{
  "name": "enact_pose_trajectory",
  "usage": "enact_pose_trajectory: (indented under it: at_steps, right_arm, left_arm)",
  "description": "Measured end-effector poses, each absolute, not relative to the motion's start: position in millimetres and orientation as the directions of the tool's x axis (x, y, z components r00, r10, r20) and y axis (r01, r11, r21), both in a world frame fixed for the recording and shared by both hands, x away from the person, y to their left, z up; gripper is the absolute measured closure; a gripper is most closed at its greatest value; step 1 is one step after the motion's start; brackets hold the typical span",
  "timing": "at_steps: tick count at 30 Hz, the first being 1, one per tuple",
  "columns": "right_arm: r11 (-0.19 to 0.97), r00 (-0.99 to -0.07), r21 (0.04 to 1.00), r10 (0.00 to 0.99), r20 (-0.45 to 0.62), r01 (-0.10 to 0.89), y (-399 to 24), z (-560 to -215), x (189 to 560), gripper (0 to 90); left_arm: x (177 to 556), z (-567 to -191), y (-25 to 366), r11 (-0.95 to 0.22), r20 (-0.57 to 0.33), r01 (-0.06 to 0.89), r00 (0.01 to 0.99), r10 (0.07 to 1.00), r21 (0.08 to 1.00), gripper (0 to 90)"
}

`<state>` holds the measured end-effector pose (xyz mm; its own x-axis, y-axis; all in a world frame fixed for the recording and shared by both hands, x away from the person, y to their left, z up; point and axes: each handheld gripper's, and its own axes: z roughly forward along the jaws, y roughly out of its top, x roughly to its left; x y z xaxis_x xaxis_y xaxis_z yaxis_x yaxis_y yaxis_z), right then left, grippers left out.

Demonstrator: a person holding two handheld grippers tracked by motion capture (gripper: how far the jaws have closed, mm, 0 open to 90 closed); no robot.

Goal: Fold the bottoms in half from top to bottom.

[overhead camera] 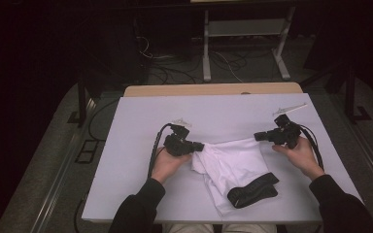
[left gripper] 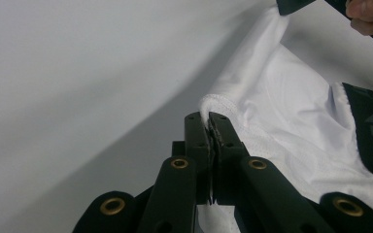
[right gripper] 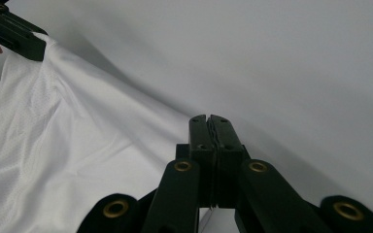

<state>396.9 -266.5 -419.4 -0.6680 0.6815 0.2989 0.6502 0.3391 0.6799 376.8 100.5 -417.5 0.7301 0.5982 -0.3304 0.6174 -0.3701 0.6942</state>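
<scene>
White underwear [overhead camera: 233, 167] with black waistband [overhead camera: 252, 190], stretched between both sets of jaws above the white desk [overhead camera: 136, 145]. Hemmed edge clenched in the left gripper [overhead camera: 199, 145], stitched fabric bunching just past its tips [left gripper: 211, 104]; opposite corner pinched tight in the right gripper [overhead camera: 258, 137], cloth fanning away from its closed jaws [right gripper: 77, 160]. Waistband end trailing on the desk, nearer the person. Step in hand, by the look of it: spreading the garment flat for folding. Next move likely calls for lowering both corners evenly, keeping the top edge taut, before letting go.
</scene>
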Motion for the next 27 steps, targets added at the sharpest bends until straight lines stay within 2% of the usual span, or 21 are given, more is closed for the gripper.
enact_pose_trajectory:
  at_steps: [6, 23, 27]
  right_arm:
    - [0.313, -0.654, 0.688, 0.69, 0.31, 0.655, -261, -416, 404, 87.7]
    - [0.192, -0.575, 0.715, 0.744, 0.341, 0.672, -250, -404, 423, 87.7]
    - [0.163, -0.556, 0.72, 0.754, 0.349, 0.674, -252, -405, 433, 87.7]
  left_arm:
    - [394, -406, 111, -0.365, -0.337, 0.618, 0.731, 0.594, 0.696, 86.6]
    - [437, -394, 110, -0.395, -0.232, 0.579, 0.727, 0.646, 0.713, 86.6]
    - [446, -397, 109, -0.366, -0.233, 0.575, 0.715, 0.659, 0.732, 86.5]
